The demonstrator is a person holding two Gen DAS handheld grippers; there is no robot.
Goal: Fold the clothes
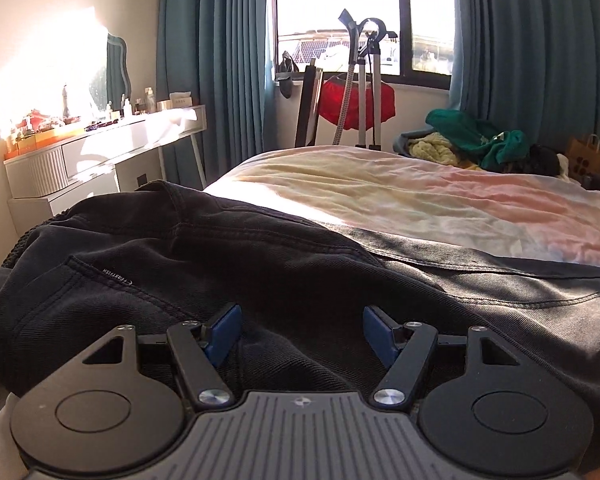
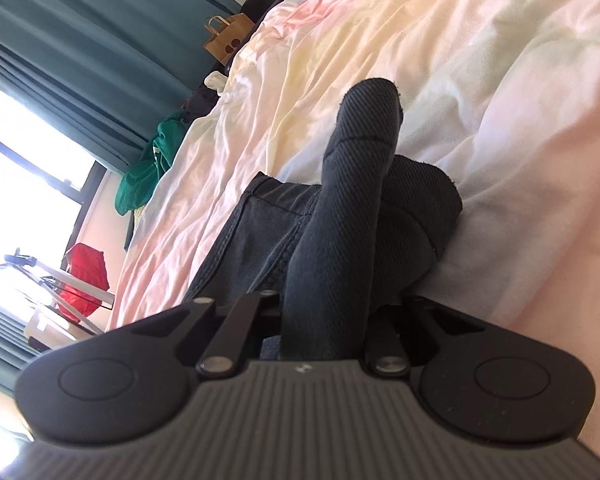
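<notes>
A dark, almost black garment (image 1: 180, 248) lies crumpled across the near part of the bed (image 1: 420, 192), with a small white logo on one seam. My left gripper (image 1: 300, 316) hovers low over it and is open. Its blue pads (image 1: 224, 328) stand wide apart, with cloth below them but nothing pinched. In the right wrist view my right gripper (image 2: 324, 312) is shut on a fold of the same dark garment (image 2: 360, 152). That fold rises like a tube from between the jaws and hides the fingertips. The rest of the cloth lies on the pastel sheet (image 2: 460, 60).
A white dressing table (image 1: 100, 140) with bottles and a mirror stands left of the bed. A tripod (image 1: 364, 80) and a red fabric thing (image 1: 356, 104) stand at the window. A pile of green and yellow clothes (image 1: 480, 136) and a paper bag (image 1: 586, 156) sit beyond the bed's far right.
</notes>
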